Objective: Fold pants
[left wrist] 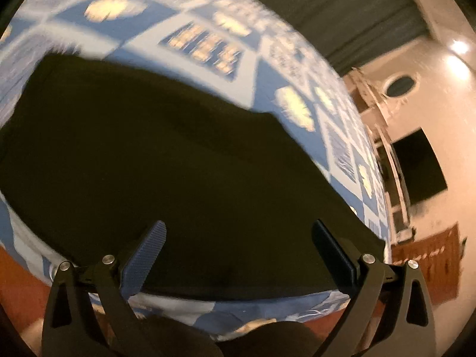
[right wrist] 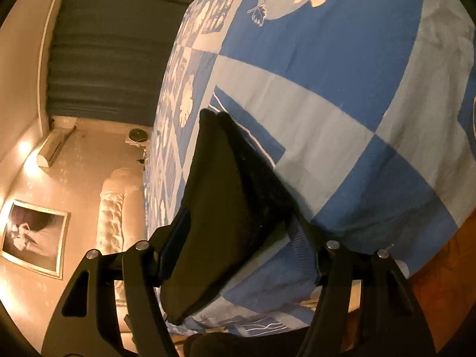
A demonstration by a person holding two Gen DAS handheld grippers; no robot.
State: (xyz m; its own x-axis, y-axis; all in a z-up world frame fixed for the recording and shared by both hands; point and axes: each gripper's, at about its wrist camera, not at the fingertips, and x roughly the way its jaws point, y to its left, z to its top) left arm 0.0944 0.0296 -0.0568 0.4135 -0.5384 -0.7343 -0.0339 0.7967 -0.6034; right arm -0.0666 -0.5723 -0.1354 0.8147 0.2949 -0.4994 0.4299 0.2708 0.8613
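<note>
Pants [left wrist: 154, 154] lie dark and flat on the blue patterned bed [left wrist: 208, 44] in the left wrist view, where the left tongs [left wrist: 238, 255] hover wide open, empty, above the near edge. In the right wrist view, the right tongs [right wrist: 238, 238] gape around a raised fold of the pants [right wrist: 226, 196]; whether they pinch it I cannot tell. Align edges before pressing flat.

Left claw [left wrist: 238, 239] spread wide; right claw [right wrist: 238, 226] likewise.

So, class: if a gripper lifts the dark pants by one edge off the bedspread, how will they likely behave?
The dark pants are probably floppy: between the right gripper fingers they drape in a soft fold. They likely sag rather than hold shape, since they lie flat on the blue patterned bedspread. They probably drag, not slide, cloth on cloth.
</note>
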